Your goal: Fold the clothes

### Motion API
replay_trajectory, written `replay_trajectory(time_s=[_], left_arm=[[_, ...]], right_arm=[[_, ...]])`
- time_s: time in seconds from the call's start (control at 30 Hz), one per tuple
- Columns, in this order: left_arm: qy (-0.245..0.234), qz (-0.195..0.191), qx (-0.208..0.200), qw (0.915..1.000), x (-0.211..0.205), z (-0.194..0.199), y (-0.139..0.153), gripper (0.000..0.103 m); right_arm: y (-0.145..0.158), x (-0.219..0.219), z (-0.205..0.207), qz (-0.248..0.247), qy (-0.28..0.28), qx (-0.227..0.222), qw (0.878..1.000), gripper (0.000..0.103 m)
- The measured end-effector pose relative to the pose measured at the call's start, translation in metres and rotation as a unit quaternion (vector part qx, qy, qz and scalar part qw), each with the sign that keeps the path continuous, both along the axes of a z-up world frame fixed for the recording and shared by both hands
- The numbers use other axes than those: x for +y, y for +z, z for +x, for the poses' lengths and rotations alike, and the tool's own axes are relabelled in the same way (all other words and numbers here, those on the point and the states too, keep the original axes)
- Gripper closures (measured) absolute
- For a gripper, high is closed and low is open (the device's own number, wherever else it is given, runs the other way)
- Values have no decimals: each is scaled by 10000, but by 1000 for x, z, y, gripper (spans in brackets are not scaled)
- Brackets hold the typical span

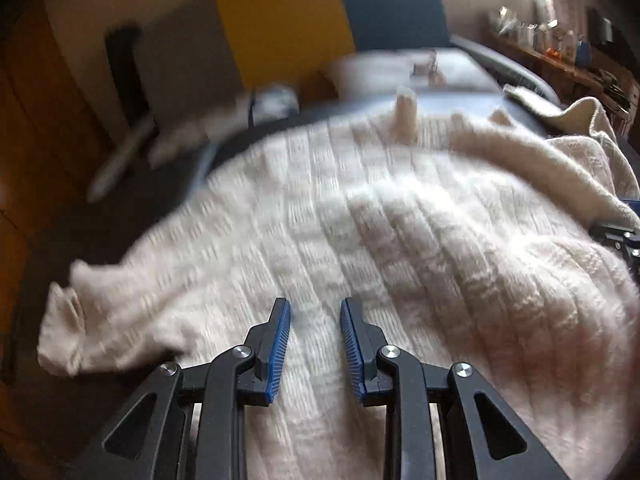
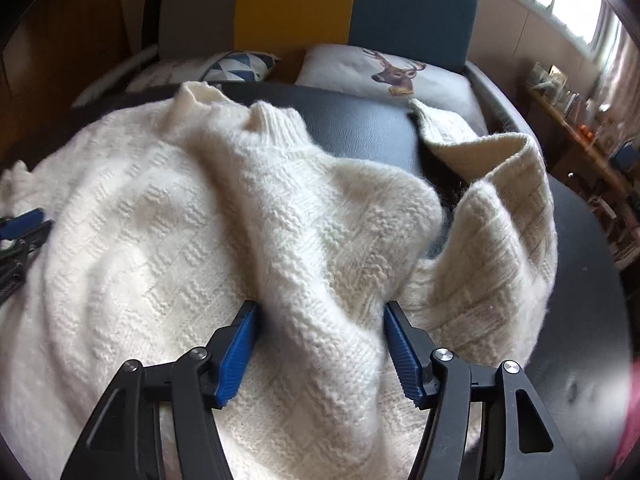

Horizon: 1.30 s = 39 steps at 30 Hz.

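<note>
Right claw (image 2: 320, 344) stood spread wide, blue pads either side of a raised ridge of the cream knit sweater (image 2: 200, 220); pads flanked the fold but had not closed on it. Left claw (image 1: 315, 344) was parted more narrowly, over flat ribbed knit, nothing between the pads that I could make out. Left wrist view badly blurred, so contact with the fabric could not be judged.

Sweater (image 1: 360, 220) lay spread over the dark bench (image 2: 360, 128), bunched rather than flat. Ribbed collar (image 2: 276, 120) stood up at the far side. One sleeve (image 2: 500, 200) was doubled back on the right, its cuff end trailing toward the far edge. In the left view a second sleeve (image 1: 80, 320) hung off toward the left, partly over the bench edge.

Beyond the bench: a deer-print cushion (image 2: 384, 72), a triangle-patterned cushion (image 2: 236, 66), and a sofa back in yellow and teal panels (image 2: 412, 8).

Judgement: early in the fold, at the gathering stage; garment not yet squared. Next move likely calls for the right claw to close on the ridge, and the left to take its own hold, so the body can be drawn flat before the sleeves are turned in. Thick, fuzzy knit should grip well but may drag neighbouring layers.
</note>
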<state>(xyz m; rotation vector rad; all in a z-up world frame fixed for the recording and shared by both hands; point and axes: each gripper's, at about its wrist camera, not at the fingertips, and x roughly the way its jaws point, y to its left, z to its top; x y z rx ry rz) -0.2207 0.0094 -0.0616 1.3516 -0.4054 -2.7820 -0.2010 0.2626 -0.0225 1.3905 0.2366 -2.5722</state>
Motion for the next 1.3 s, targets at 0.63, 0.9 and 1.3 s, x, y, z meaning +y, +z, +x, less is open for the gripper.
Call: replay_trajectory(time_s=[0.63,0.9,1.3], left_arm=[[-142,690,56,9975,-32,-8,-6,66],[-131,574,71,9982,-29,-7,-7,66],[-130,540,89,9984,-29,-7,-6,66]], right_arm=[[23,153,-184,-405,-2071,-433,9765,46],[-10,136,-197,-3,-1578,-856,9837,26],[0,121,-176,-179,-1416,-513,9884,87]])
